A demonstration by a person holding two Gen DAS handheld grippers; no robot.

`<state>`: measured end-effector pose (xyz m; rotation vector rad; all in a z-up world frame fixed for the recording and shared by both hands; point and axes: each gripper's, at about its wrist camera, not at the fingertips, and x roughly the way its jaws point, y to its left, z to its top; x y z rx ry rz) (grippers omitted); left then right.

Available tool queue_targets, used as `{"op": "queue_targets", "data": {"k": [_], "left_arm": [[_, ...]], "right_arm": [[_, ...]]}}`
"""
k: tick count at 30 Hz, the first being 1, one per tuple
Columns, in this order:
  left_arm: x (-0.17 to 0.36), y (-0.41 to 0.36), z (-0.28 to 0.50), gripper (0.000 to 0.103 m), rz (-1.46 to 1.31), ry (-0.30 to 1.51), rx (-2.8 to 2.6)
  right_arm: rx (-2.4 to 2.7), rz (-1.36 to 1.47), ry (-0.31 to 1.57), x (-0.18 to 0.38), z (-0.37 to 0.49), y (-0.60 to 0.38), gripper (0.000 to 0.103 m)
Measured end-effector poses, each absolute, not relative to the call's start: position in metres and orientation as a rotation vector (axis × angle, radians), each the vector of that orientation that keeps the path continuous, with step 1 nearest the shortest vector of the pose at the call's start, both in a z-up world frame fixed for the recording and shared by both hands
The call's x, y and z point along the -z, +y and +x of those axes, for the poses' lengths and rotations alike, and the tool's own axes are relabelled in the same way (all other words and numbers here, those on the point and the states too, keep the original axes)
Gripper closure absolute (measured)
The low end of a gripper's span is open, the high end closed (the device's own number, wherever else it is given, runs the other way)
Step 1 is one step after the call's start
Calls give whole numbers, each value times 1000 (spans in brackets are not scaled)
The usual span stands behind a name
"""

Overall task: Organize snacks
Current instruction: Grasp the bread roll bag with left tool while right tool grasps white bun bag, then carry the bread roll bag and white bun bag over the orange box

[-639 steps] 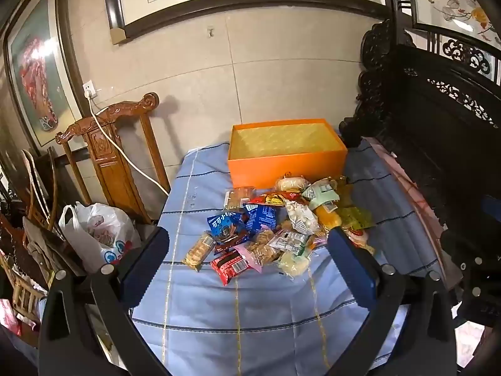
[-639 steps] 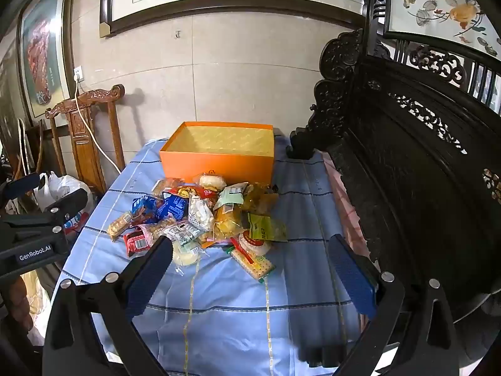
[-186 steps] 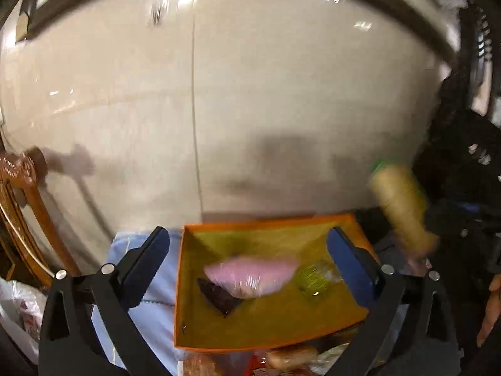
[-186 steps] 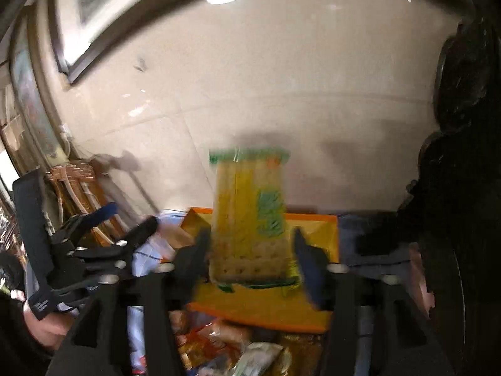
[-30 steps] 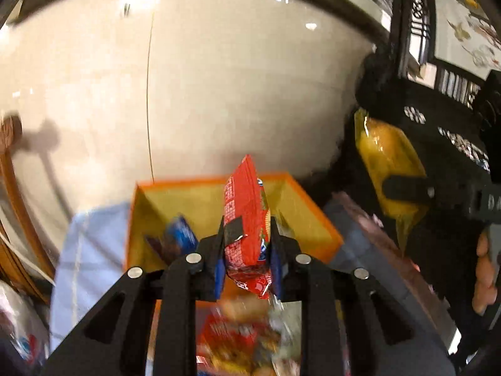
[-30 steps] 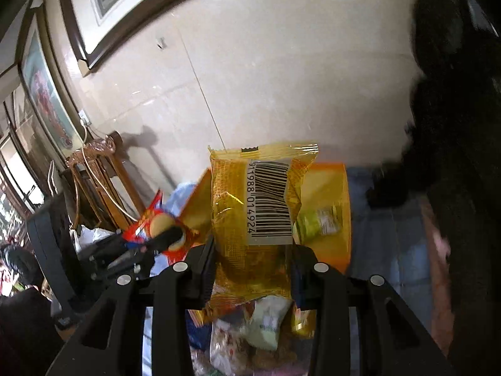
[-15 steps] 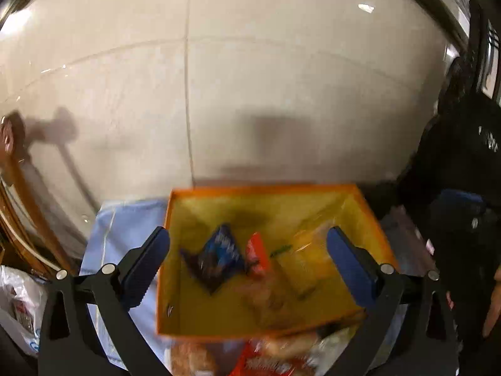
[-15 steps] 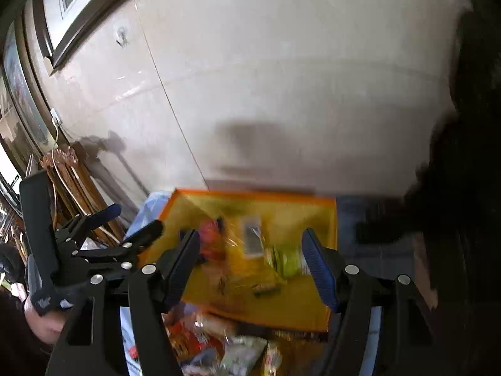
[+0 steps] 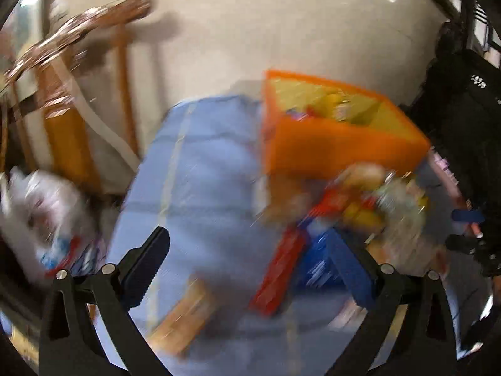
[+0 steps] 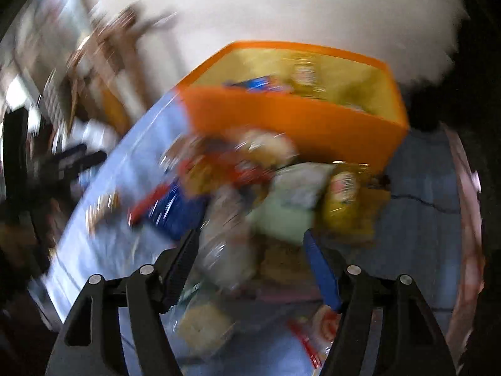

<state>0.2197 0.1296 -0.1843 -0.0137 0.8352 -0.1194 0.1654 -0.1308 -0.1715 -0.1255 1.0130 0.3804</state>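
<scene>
Both views are heavily smeared by motion. One open orange cardboard box with a yellow lining (image 9: 338, 147) stands at the far end of the blue checked tablecloth (image 9: 200, 169), its long axis running left to right across the table, the open top facing up. Several wrappers lie inside it, a blue one (image 10: 256, 83) and a yellow one (image 10: 305, 73) among them; an exact count cannot be told.

The loose pile of wrapped snacks (image 10: 260, 188) lies on the cloth just in front of the box's near wall. It is too blurred to count. One long red packet (image 9: 278, 275) lies at its near left edge, its long axis slanting from near left to far right, beside a blue packet (image 9: 319, 266).

The left gripper (image 9: 250, 269) hangs over the cloth with its jaws spread wide and empty. The right gripper (image 10: 250, 266) hovers above the pile; its jaws have just been opening and pinch nothing.

A carved wooden chair (image 9: 72, 72) stands left of the table.
</scene>
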Motion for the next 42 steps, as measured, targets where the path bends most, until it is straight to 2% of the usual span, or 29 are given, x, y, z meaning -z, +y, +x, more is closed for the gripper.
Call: {"op": "queue_targets", "data": {"k": [6,12,13,14,16,17,18,19,20,24,30,42], "left_arm": [[218,182,179,5,12,896,0],[251,158,183,5,200,879,23],[256,153,185,5,230,876,28],[262,149,187,5,252,878,34],[279,146,194,5,289,920,33],[288,147,196,9,285,960,40],[288,152,194,30,236,953,55],[287,155,192,57,193,955,80],[286,154,191,69,194,958,83],[279,142,172,69,196,956,165],[255,138,151,69,58,912,222],[179,102,152,69,3,742,319]], "right_arm": [[-357,-174,1034,189,172,-101,29],[-291,-167,1100,221,190,-99,30],[-287,-161,1119,227,192,-100,45],[-276,-149,1148,233,194,-103,56],[-274,-102,1153,235,194,-110,63],[-279,-89,1158,235,194,-113,67],[-289,-79,1160,235,193,-116,68],[-300,-60,1165,234,191,-120,70],[-302,-48,1165,234,190,-124,71],[-308,79,1162,233,181,-148,71],[-319,184,1133,225,170,-165,71],[-392,240,982,154,149,-178,71]]}}
